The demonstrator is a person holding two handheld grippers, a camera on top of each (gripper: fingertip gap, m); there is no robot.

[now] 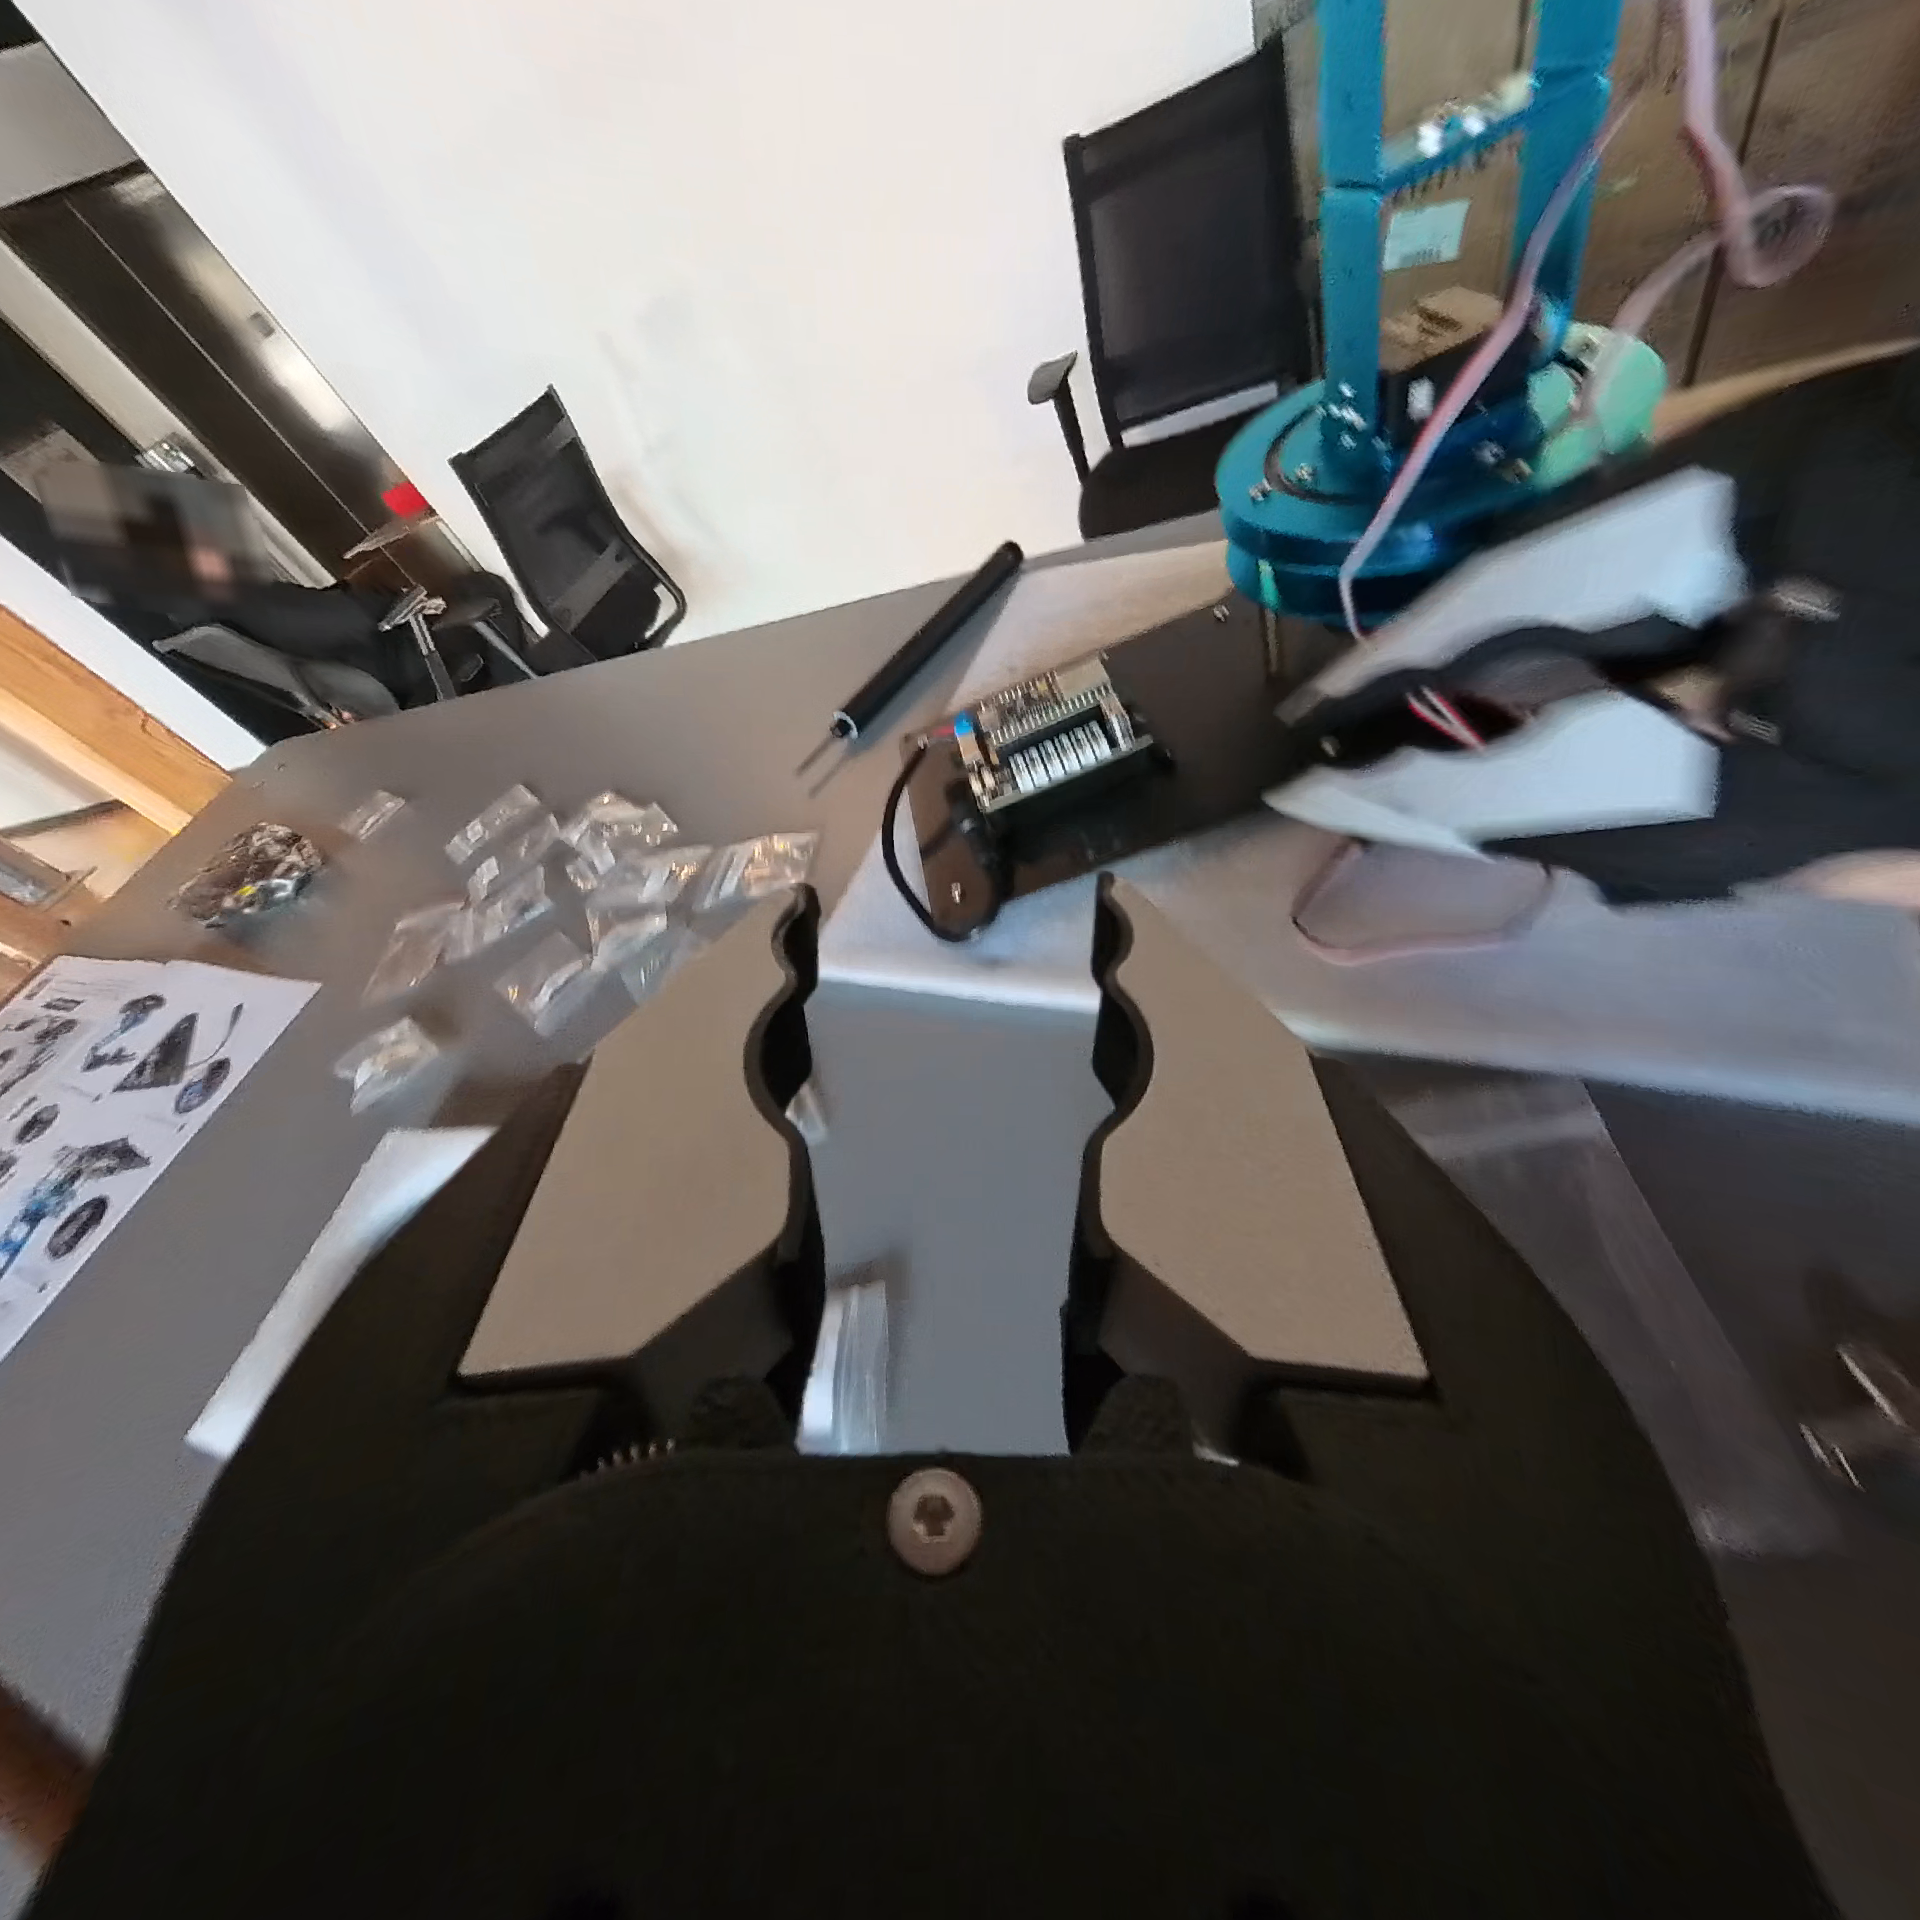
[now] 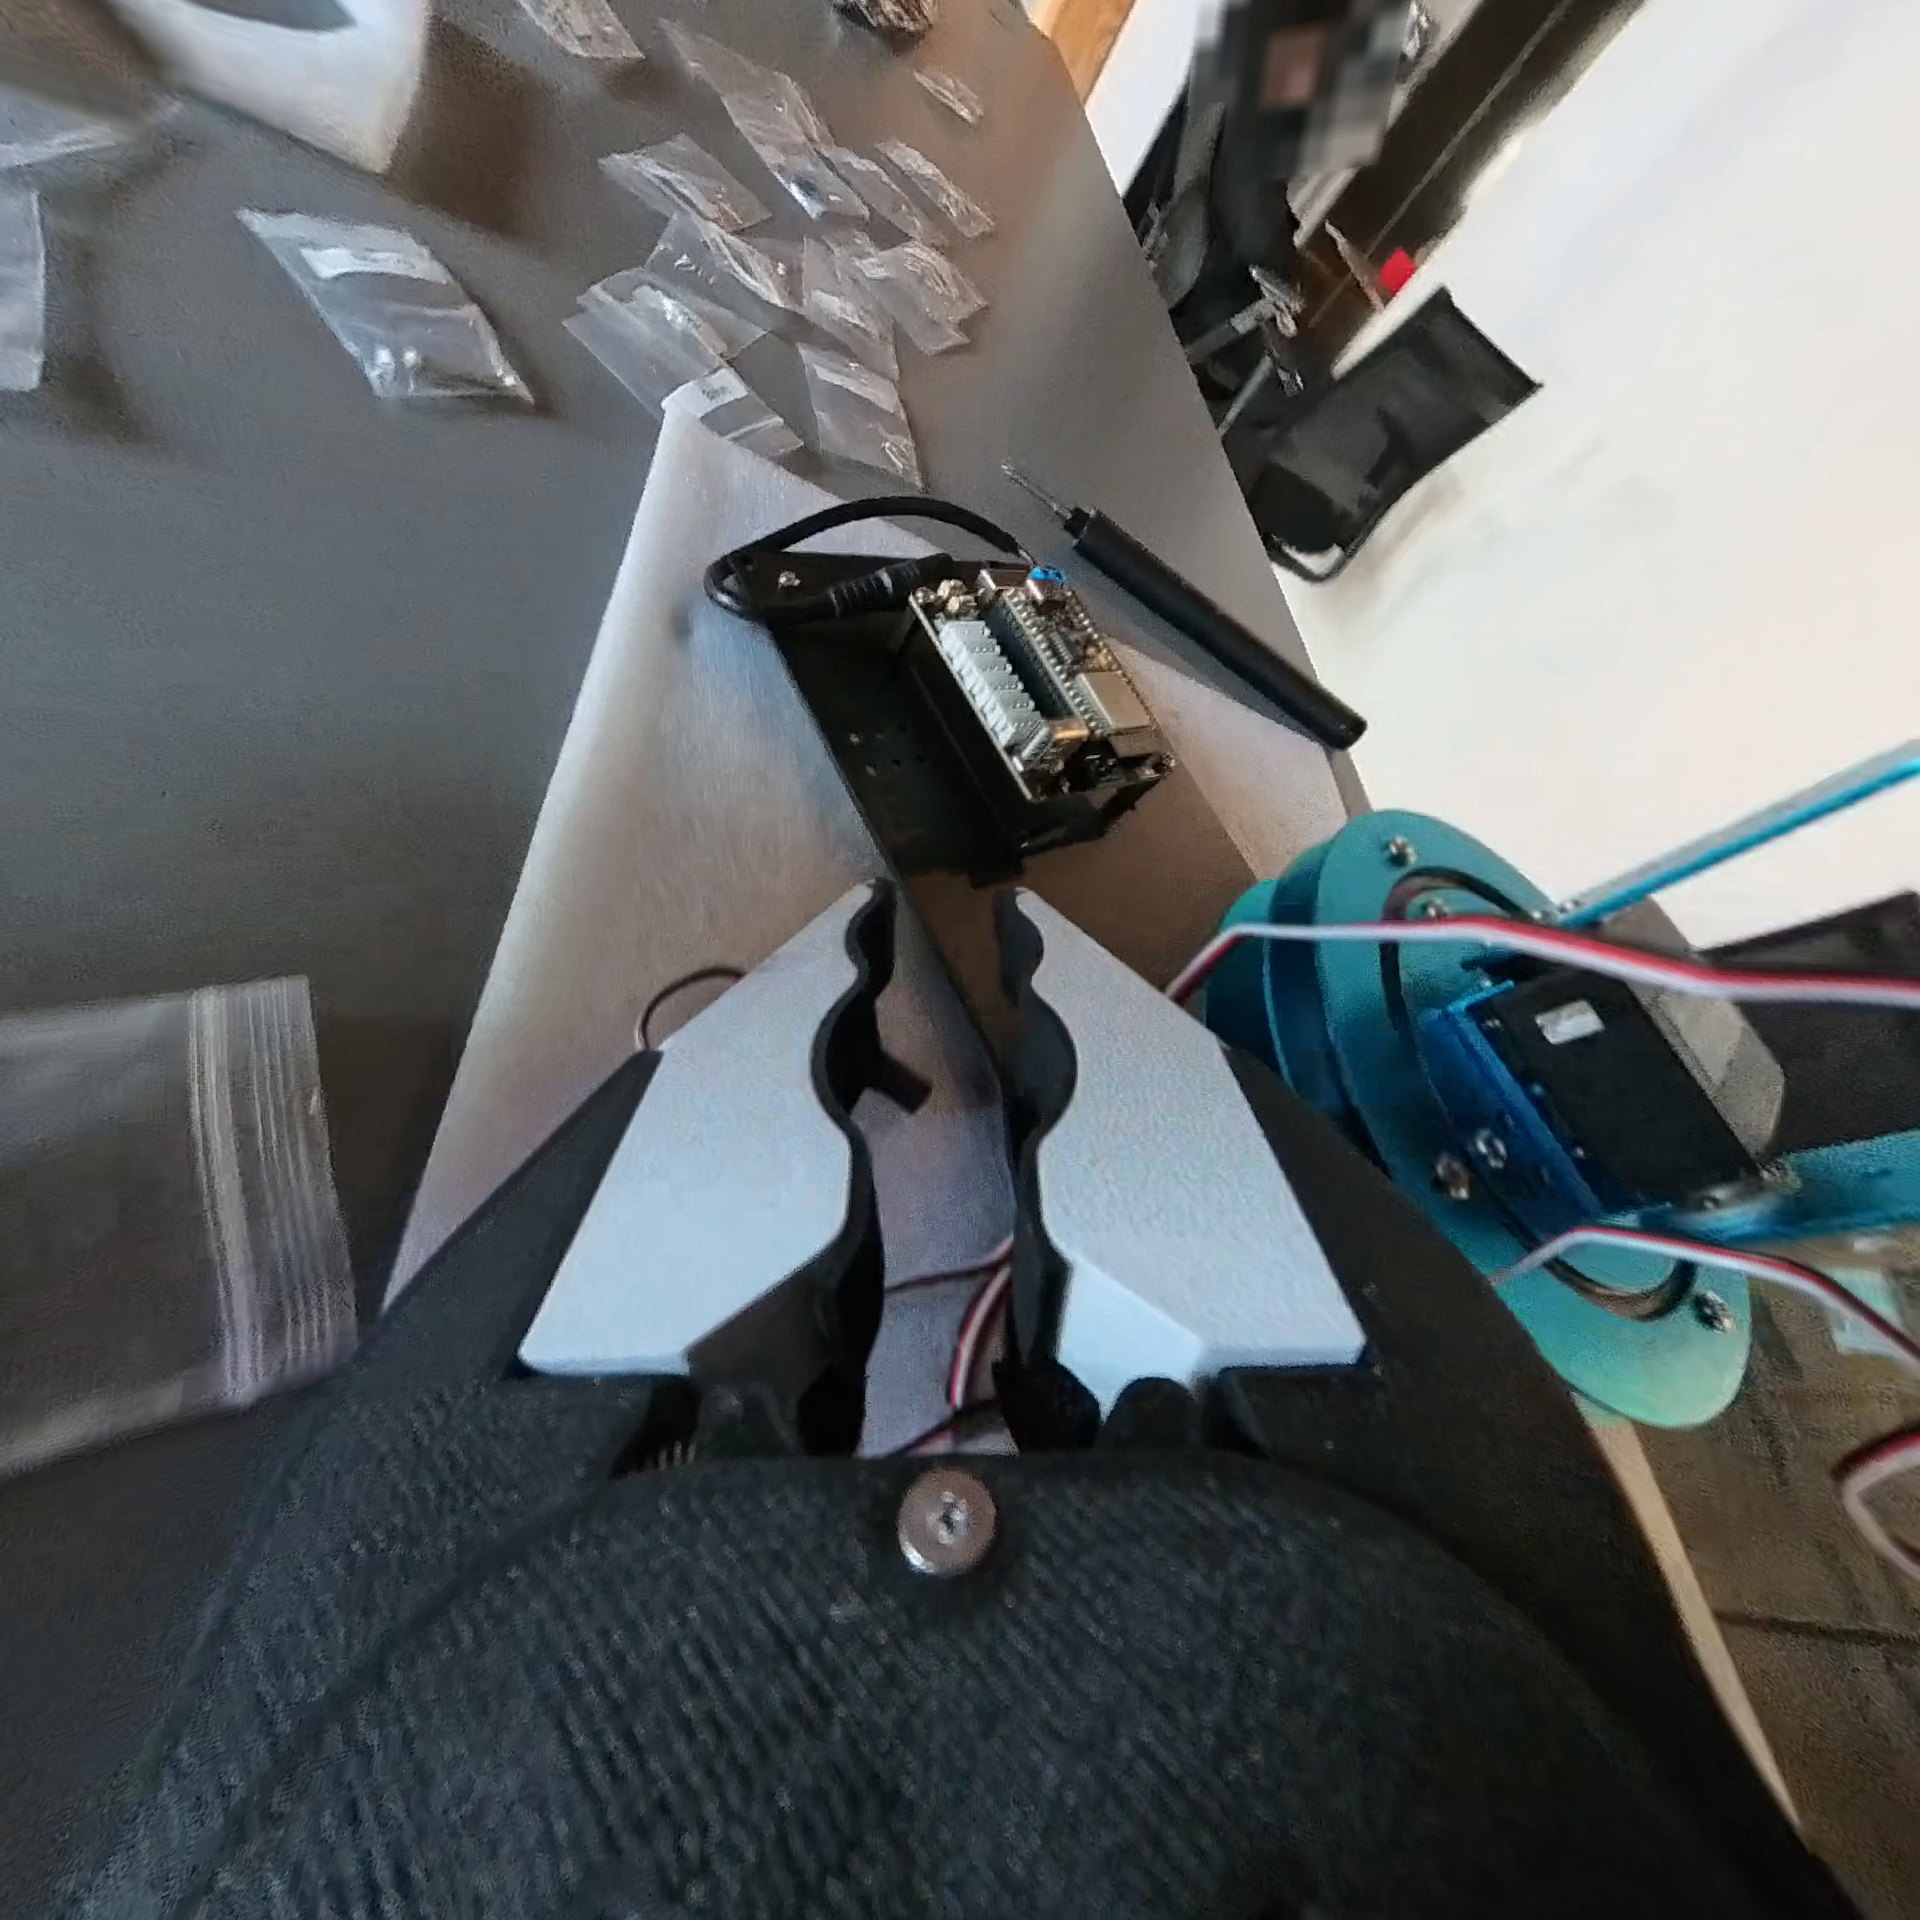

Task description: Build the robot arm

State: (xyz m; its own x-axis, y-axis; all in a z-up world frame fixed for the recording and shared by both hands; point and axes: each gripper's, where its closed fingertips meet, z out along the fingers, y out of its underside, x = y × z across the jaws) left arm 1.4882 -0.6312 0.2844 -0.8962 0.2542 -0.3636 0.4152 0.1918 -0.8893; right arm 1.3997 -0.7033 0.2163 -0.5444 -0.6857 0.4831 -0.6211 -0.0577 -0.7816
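Blurred left tongs (image 1: pixel 951 935) gape empty; right tongs (image 2: pixel 943 920) perhaps pinch striped wires (image 2: pixel 982 1320).

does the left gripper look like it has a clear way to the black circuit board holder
Probably yes: the left gripper is open and empty, the black circuit board holder lies just past its fingertips, and nothing stands between them.

Left gripper (image 1: pixel 954 904), fingers parted and empty, hovers over grey table (image 1: pixel 644 727); black circuit-board base (image 1: pixel 1023 784) at twelve o'clock.

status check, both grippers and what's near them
Left gripper open, empty, above table. Right gripper narrowly open, black base plate edge between fingers. Servo wires close by, blue robot arm base alongside.
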